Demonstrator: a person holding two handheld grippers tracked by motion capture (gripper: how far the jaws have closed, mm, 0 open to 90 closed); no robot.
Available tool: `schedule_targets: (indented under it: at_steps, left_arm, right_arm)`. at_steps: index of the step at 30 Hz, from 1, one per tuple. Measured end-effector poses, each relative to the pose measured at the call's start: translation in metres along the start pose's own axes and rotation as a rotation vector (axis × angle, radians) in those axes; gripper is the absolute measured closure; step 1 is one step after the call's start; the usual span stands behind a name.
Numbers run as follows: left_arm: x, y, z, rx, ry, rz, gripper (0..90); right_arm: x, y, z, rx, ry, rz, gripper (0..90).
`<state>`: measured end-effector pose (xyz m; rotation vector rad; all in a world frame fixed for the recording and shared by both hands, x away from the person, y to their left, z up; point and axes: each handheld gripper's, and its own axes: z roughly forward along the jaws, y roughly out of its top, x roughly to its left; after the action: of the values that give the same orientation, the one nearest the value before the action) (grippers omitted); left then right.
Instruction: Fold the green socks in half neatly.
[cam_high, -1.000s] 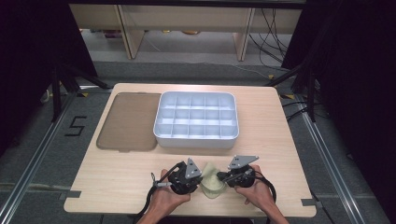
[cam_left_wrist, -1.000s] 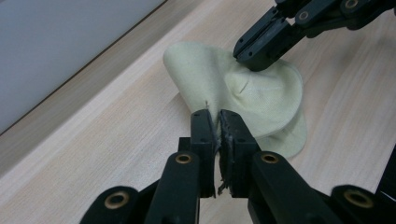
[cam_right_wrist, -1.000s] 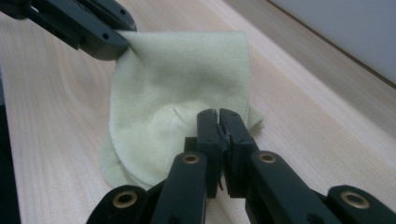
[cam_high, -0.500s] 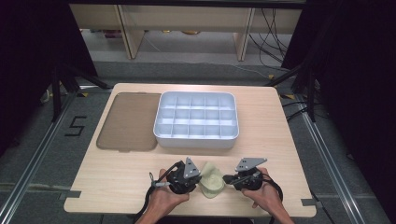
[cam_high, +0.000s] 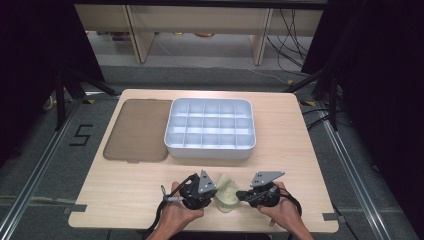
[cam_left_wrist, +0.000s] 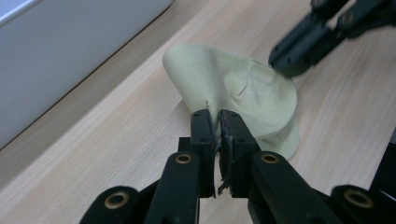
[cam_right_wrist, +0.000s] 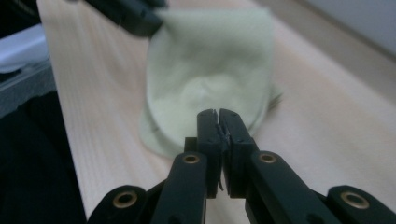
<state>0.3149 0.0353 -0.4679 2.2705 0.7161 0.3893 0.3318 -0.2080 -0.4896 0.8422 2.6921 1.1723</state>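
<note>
The small pale yellow-green cloth (cam_high: 226, 196) lies bunched at the near edge of the light wooden counter (cam_high: 300, 145), between our two hands; we judge it light, limp and soft, with no stiffness to hold a shape, so it will sag and fold wherever it is unsupported; it is best taken by pinching an edge or corner fold, two spread corners if it must open flat. Our left gripper (cam_left_wrist: 218, 122) has its jaws closed on a raised fold of the cloth; our right gripper (cam_right_wrist: 218, 122) has its jaws pressed together just at the cloth's near edge, and we cannot tell whether they catch any fabric. Beyond stand the white plastic compartment tray (cam_high: 210, 150) and, beside it, the flat brown lid (cam_high: 137, 130).
</note>
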Motion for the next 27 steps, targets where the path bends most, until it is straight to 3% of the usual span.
schedule_targets:
  at_steps: [1,2,3,6,9,12,13,14,15,17,27]
  left_arm:
    - [-0.002,0.000,0.000,-0.006,0.002,-0.012,84.0]
    - [-0.002,0.000,0.000,-0.006,0.002,-0.012,84.0]
    - [-0.003,0.001,-0.002,-0.008,-0.006,0.015,84.0]
    - [-0.008,0.002,-0.001,-0.030,-0.019,0.012,83.9]
    - [-0.015,0.004,0.001,-0.040,-0.034,0.035,83.9]
    - [-0.024,0.005,0.003,-0.046,-0.062,0.063,83.9]
    - [-0.029,0.005,0.006,-0.054,-0.092,0.067,83.9]
    - [-0.029,0.005,0.006,-0.054,-0.092,0.067,83.9]
    - [-0.035,0.003,0.011,-0.047,-0.114,0.091,83.9]
    - [-0.036,0.002,0.013,-0.043,-0.117,0.112,83.9]
    - [-0.042,-0.002,0.029,-0.014,-0.137,0.119,83.9]
  right_arm:
    - [0.002,-0.002,0.006,0.037,-0.008,-0.015,87.6]
    - [0.002,-0.002,0.006,0.037,-0.008,-0.015,87.6]
    - [0.001,-0.003,0.009,0.038,-0.003,-0.015,88.0]
    - [0.000,-0.003,0.009,0.034,-0.010,-0.017,88.0]
    - [-0.001,-0.004,0.010,0.031,-0.009,-0.022,88.1]
    - [0.000,-0.004,0.009,0.032,-0.005,0.000,88.1]
    - [-0.002,-0.004,0.009,0.030,0.007,-0.013,88.2]
    - [-0.002,-0.004,0.009,0.030,0.007,-0.013,88.2]
    - [0.000,-0.005,0.009,0.036,0.006,0.028,88.2]
    - [-0.002,-0.006,0.009,0.027,0.001,0.030,88.2]
    - [-0.004,-0.005,0.008,0.026,0.000,0.039,88.1]
